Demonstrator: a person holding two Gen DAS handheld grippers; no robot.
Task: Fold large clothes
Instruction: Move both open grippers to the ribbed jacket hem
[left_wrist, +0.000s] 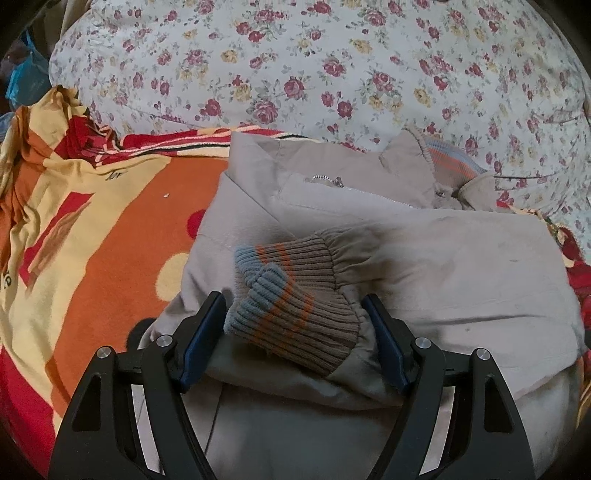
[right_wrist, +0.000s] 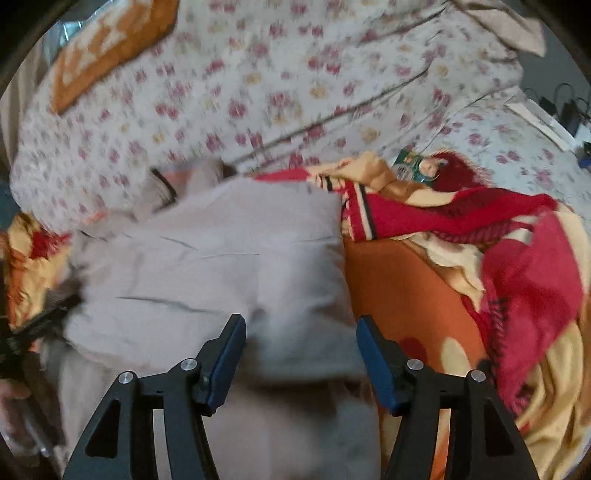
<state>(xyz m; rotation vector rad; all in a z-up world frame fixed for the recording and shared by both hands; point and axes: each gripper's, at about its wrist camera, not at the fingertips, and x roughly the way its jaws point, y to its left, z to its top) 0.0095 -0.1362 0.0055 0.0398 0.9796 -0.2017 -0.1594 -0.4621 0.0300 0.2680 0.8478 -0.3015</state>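
Ribbed knit cuff (left_wrist: 291, 314) sits between the left gripper (left_wrist: 295, 328)'s wide-spread pads, apparently not pinched.

Sleeves are crossed over the beige jacket (left_wrist: 443, 266), lying on the orange blanket (left_wrist: 110, 240); by my reckoning the sleeve step is ending. Right gripper (right_wrist: 301, 354) hovers half-open over the jacket's edge, gripping nothing. Next comes grasping the hem and folding the body over.
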